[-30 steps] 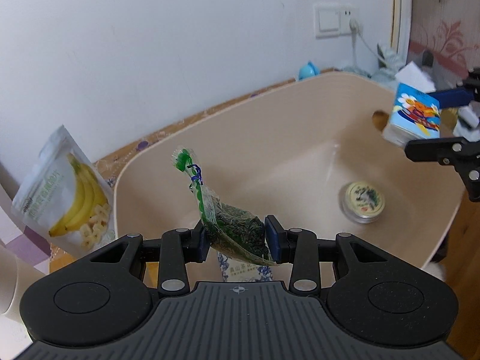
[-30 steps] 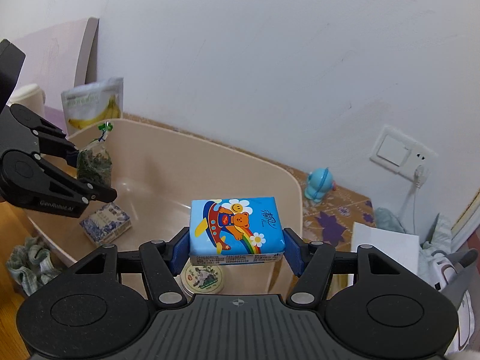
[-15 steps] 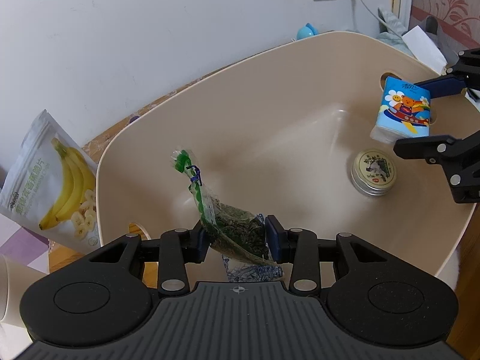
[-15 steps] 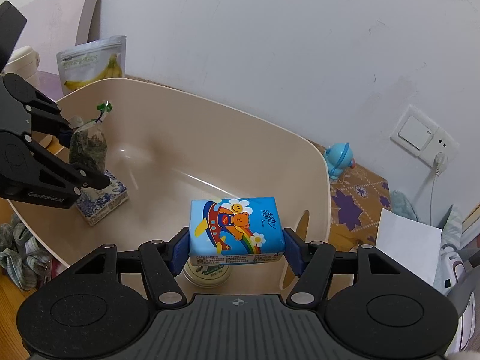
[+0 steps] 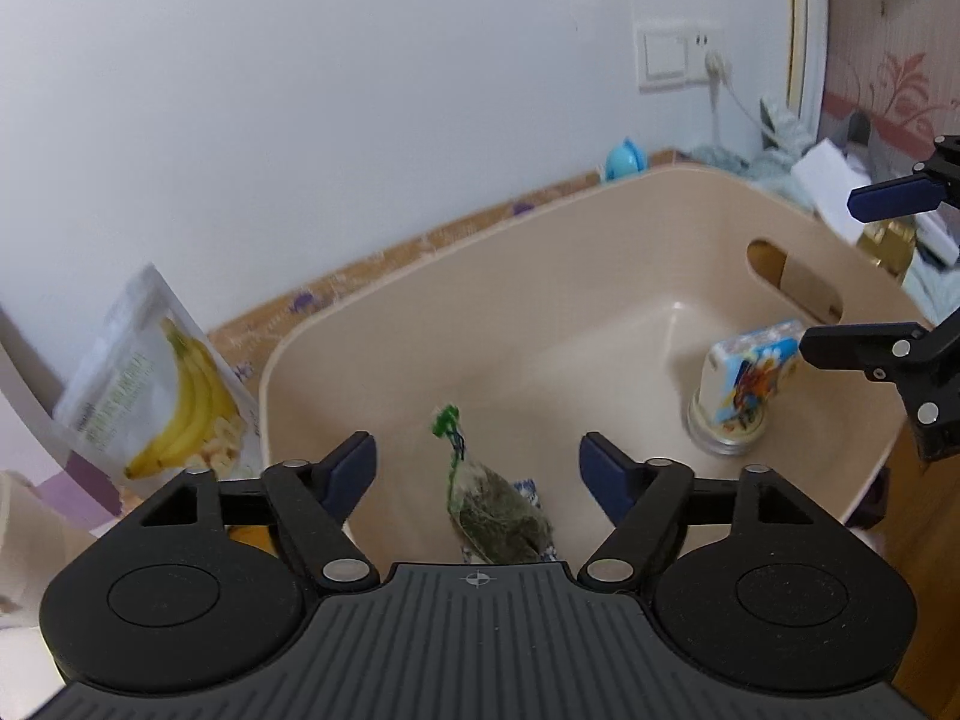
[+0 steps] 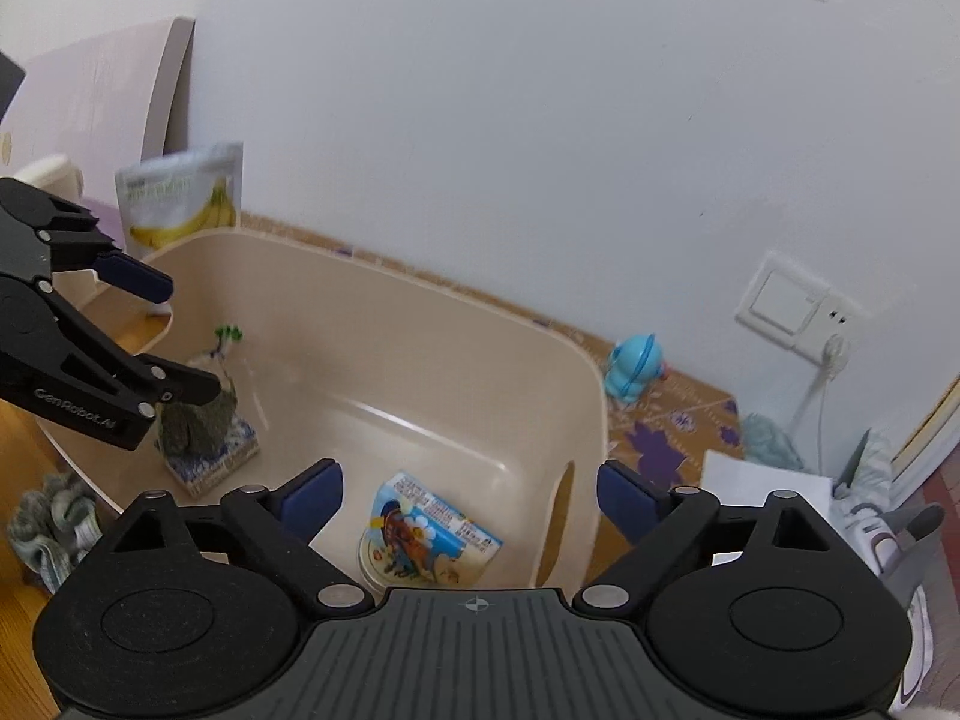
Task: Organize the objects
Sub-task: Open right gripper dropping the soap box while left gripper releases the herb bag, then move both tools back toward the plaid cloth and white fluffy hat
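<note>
The beige tub (image 5: 420,324) is holding a tea bag (image 5: 495,519) at its left end and a tissue pack (image 6: 429,531) lying on a tin at its right. The left gripper (image 5: 477,471) and the right gripper (image 6: 468,501) are both hovering above the tub, spread wide and gripping nothing.

Both grippers (image 5: 477,471) (image 6: 468,498) are black, blue-padded, silver-screwed, with a marking apparently reading "GenRobot.AI".

1. Soft, even, rather cool light fills both views; the white wall (image 6: 540,120) shows no glare.
2. Shadows inside the beige tub (image 5: 540,312) are faint.
3. Fisheye curvature bends the edges, and the corners go dark.
4. The banana pouch (image 5: 150,378) looks smeared by motion blur.
</note>
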